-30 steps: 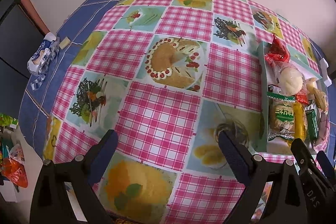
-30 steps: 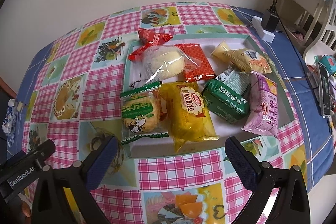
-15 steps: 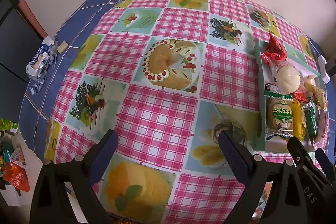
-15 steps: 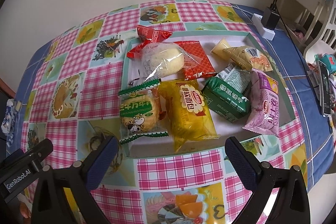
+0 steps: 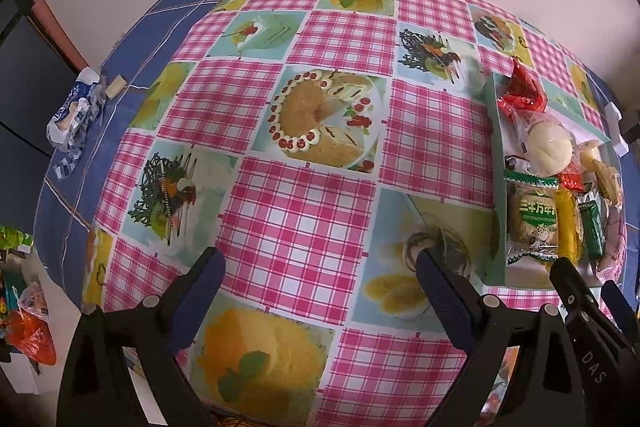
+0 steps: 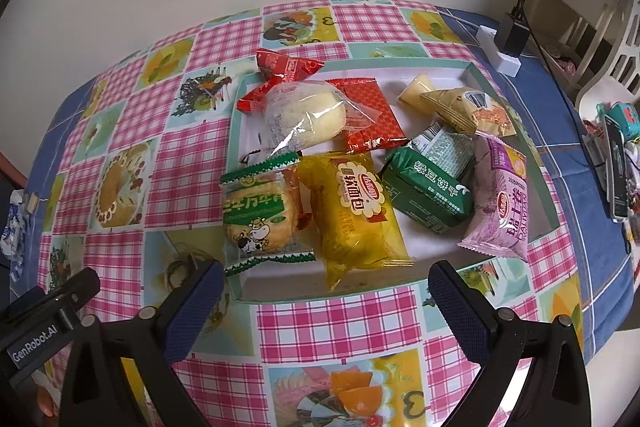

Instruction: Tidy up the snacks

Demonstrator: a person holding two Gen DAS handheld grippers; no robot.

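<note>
A shallow green-rimmed tray (image 6: pixel 476 67) holds several wrapped snacks: a yellow bread pack (image 6: pixel 356 211), a green-and-white biscuit pack (image 6: pixel 258 213), a green mung-bean cake pack (image 6: pixel 428 193), a pink roll pack (image 6: pixel 500 203), a clear-wrapped bun (image 6: pixel 304 117), red packs and a small yellow cup. My right gripper (image 6: pixel 324 287) is open and empty, just in front of the tray's near rim. My left gripper (image 5: pixel 320 279) is open and empty over the checked tablecloth, left of the tray (image 5: pixel 493 131).
A crumpled blue-white wrapper (image 5: pixel 74 115) lies at the table's far left edge. A white power strip with a black plug (image 6: pixel 504 47) sits behind the tray. A phone and clutter (image 6: pixel 616 163) lie on the right. A wall runs behind the table.
Both grippers have drawn back slightly from the table, so the tray and tablecloth look a little smaller and farther. The snacks have not moved. Both stay open.
</note>
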